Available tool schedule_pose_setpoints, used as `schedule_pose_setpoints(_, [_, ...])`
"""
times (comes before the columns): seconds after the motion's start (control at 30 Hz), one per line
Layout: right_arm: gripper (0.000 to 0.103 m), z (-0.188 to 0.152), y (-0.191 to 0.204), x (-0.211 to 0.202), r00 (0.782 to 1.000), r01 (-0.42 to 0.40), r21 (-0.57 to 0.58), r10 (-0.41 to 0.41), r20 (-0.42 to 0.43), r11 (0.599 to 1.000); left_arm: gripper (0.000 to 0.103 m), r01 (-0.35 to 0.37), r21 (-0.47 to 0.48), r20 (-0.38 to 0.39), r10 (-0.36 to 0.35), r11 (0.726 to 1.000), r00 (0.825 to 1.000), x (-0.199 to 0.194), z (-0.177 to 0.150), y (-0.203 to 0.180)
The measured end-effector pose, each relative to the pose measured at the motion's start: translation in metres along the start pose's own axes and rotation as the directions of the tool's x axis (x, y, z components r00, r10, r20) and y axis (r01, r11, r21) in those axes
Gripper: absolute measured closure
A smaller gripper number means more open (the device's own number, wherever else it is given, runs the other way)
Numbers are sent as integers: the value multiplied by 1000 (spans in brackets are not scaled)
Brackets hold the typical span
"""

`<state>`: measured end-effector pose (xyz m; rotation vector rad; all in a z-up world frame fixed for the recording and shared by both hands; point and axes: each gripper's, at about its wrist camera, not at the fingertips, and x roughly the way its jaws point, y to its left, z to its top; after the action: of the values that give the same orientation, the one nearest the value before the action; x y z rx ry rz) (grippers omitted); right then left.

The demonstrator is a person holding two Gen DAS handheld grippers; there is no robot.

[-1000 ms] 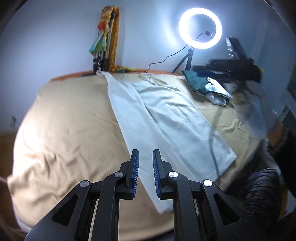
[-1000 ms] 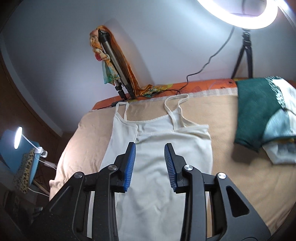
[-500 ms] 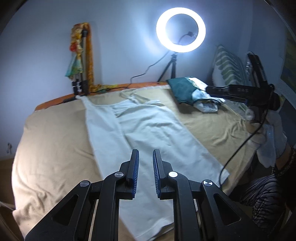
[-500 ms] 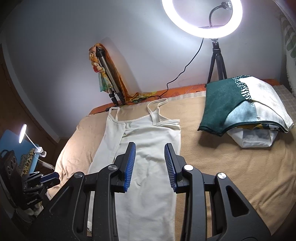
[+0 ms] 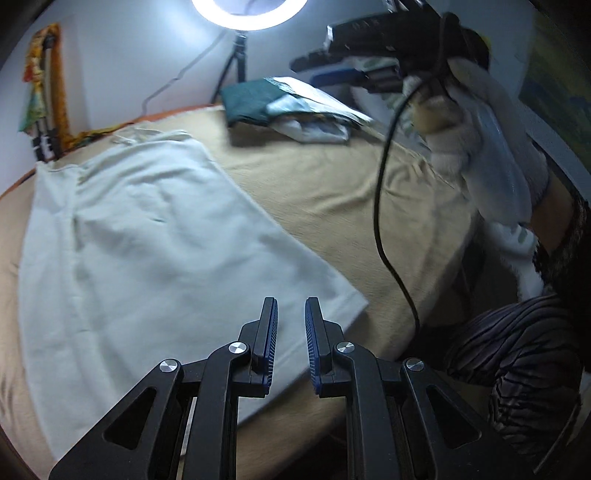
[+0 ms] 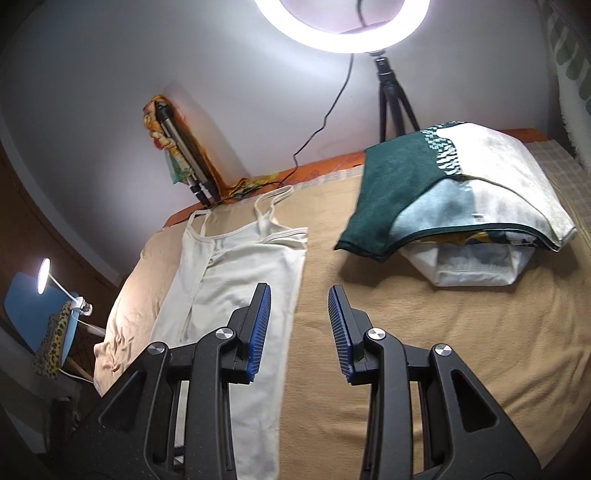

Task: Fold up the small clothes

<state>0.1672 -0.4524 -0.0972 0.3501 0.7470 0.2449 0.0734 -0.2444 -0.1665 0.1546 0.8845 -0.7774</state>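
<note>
Cream camisole [image 6: 236, 295] hem lies beneath left tool [image 5: 287, 325].

A pale wall [image 6: 184, 74] fills the upper frame, lit by a ring light [image 6: 351, 22] at top centre on a black tripod [image 6: 391, 96]. A tan blanket [image 6: 443, 350] covers the bed below. At far left stands a small desk lamp [image 6: 44, 275] beside a blue chair [image 6: 37, 317]
</note>
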Motion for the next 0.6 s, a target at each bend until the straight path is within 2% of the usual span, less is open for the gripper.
schedule_pose_setpoints(0.13, [69, 1, -23, 4, 999, -19, 5, 19, -35, 1000, 90, 46, 30, -36, -45, 998, 998, 18, -2, -23])
schedule_pose_setpoints(0.2, [69, 2, -32, 11, 998, -34, 14, 35, -55, 999, 75, 44, 48, -56, -41, 998, 998, 26, -2, -32])
schedule_pose_setpoints(0.23, [69, 2, -35, 15, 997, -40, 23, 42, -61, 999, 59, 36, 53, -55, -33, 998, 998, 28, -2, -34])
schedule_pose_setpoints(0.27, [69, 3, -39, 20, 996, -50, 32, 52, -72, 998, 53, 29, 56, -48, -26, 998, 998, 29, -2, -37])
schedule_pose_setpoints(0.43, [69, 5, -47, 43, 990, -83, 49, 88, -111, 995, 53, -41, 94, -33, 45, 995, 998, 39, 1, -43])
schedule_pose_setpoints(0.47, [69, 5, -46, 46, 989, -90, 48, 96, -117, 995, 56, -58, 102, -28, 61, 993, 998, 40, 1, -44])
schedule_pose_setpoints(0.53, [69, 6, -44, 56, 985, -105, 43, 110, -132, 994, 75, -91, 115, -10, 93, 989, 996, 42, 2, -44])
schedule_pose_setpoints(0.57, [69, 7, -41, 62, 983, -112, 41, 117, -140, 993, 92, -89, 112, -5, 90, 990, 996, 42, 3, -42])
schedule_pose_setpoints(0.6, [69, 7, -38, 69, 981, -122, 39, 127, -150, 992, 96, -71, 92, -5, 72, 993, 997, 41, 4, -39])
